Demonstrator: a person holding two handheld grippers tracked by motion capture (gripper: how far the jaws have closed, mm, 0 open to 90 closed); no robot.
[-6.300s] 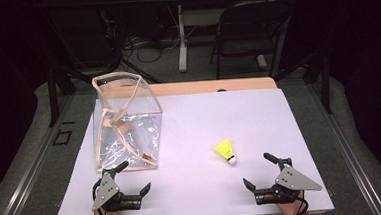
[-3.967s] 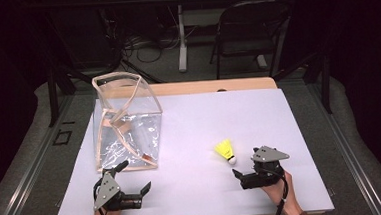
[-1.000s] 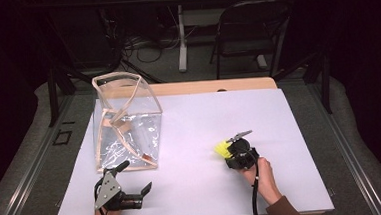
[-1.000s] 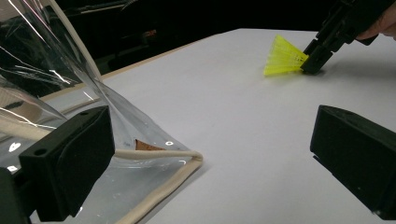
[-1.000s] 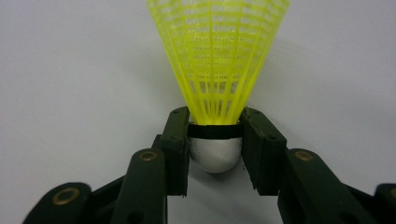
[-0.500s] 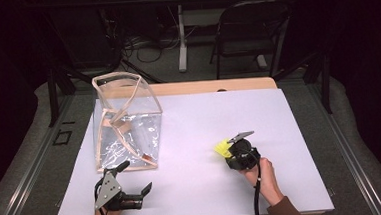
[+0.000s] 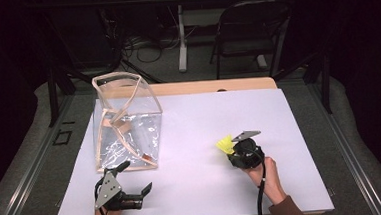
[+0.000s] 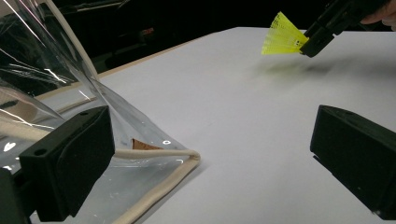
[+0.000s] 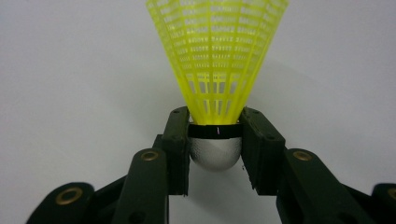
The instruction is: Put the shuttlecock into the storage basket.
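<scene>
Between the jaws of the right gripper (image 9: pixel 215 140), at about 4 o'clock on the desk (image 7: pixel 289 111), the yellow shuttlecock (image 9: pixel 217 56) is held only by its round cork; it may slip out. Left gripper (image 7: pixel 133 183) stays wide, near the clear bag (image 7: pixel 127 124).

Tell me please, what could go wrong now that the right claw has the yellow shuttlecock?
The right claw pinches the shuttlecock only at its rounded silver cap, so it might slip or swing when carried. The clear bag leans with soft walls and looped handles across its mouth; the skirt could catch there. The left claw is open beside the bag, not steadying it.
</scene>
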